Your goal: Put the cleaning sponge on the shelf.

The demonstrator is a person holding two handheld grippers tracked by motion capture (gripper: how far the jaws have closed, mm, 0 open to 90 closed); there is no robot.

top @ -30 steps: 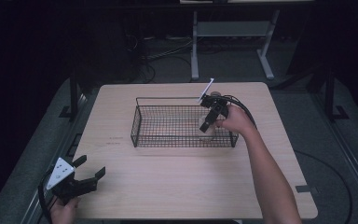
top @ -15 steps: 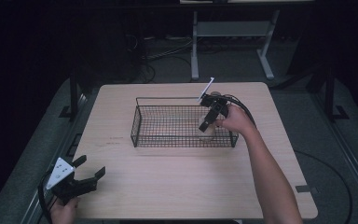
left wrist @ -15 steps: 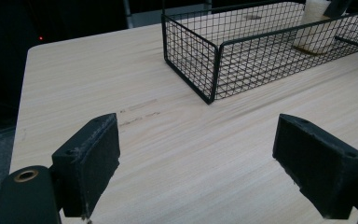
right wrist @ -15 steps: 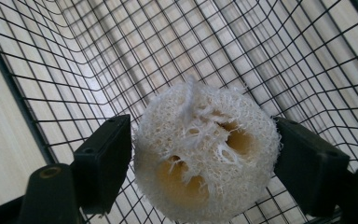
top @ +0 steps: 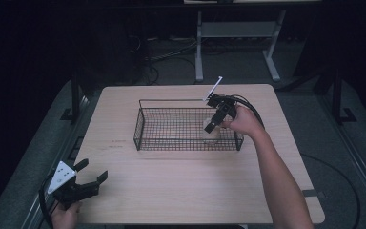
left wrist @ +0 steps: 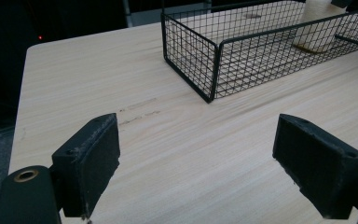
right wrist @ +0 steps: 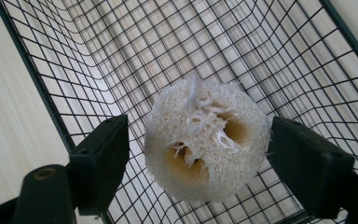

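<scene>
- My right gripper [top: 213,125] reaches into the wire basket [top: 145,138] over a pale loofah [top: 211,137].
- My left gripper [top: 91,172] rests at the table's [top: 181,191] near-left corner, jaws apart.

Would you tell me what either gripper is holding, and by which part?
Nothing: the right gripper straddles the loofah with a gap at one jaw; the left gripper is open.

Basket [top: 143,131] walls hem loofah [right wrist: 207,147]; above seems open.
</scene>
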